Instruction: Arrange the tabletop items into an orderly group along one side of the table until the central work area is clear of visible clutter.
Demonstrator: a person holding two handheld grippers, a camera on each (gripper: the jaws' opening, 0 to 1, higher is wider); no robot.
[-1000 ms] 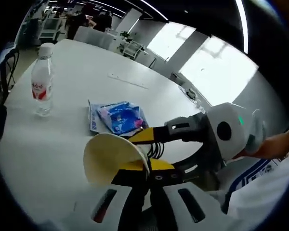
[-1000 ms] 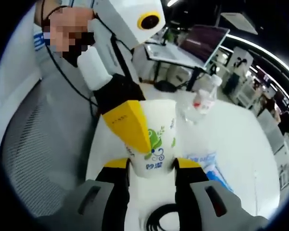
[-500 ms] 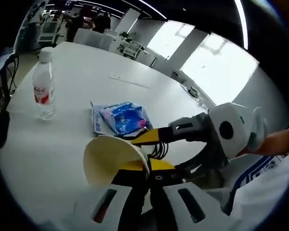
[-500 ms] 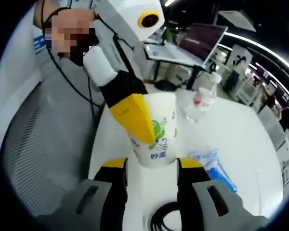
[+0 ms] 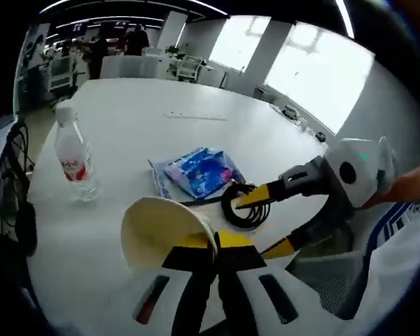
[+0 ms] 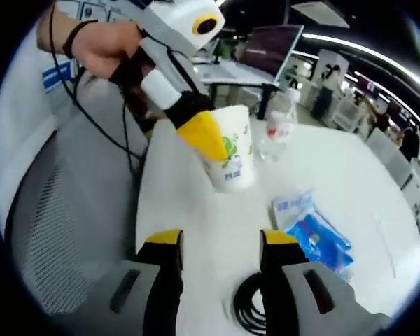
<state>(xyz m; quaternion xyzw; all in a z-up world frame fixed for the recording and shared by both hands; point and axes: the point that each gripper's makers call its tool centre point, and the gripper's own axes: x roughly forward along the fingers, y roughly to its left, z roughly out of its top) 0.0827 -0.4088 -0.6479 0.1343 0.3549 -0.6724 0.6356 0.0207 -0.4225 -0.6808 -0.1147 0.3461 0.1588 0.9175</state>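
White table (image 5: 133, 119) (office desks, bright windows behind) carries a bottle (image 5: 74, 155).

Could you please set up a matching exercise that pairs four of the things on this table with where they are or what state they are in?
Things:
1. white paper cup
2. clear plastic water bottle with a red label
3. blue plastic packet
4. coiled black cable

States:
A. lying flat on the white table
B. standing upright
C. gripped and lifted by the left hand-held gripper
D. lying in loops beside the packet

Pairs: 1-C, 2-B, 3-A, 4-D
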